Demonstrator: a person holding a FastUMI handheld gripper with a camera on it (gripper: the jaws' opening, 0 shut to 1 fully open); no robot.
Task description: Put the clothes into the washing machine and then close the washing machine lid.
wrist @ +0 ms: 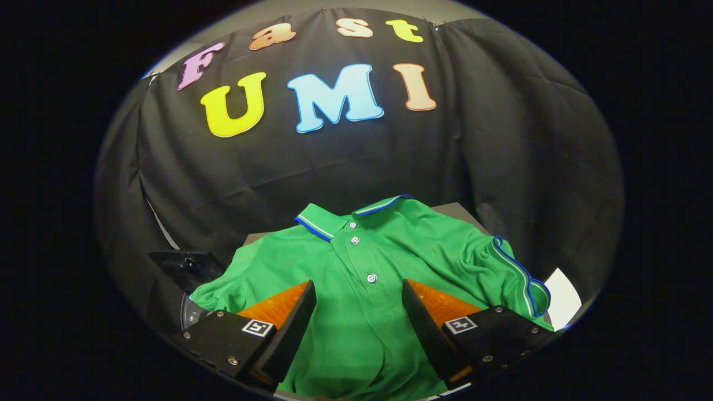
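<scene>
Hovering spread apart, claw [359, 298] fingers straddle the green polo shirt [384, 250].

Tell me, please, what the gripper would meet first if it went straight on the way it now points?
Most likely the green polo shirt: the open gripper straddles its button placket, fingers apart and not touching as far as depth shows.

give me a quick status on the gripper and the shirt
Gripper open, fingers straddling the button placket. Green polo shirt lying spread out, not gripped. Nothing between fingers and the cloth.
</scene>
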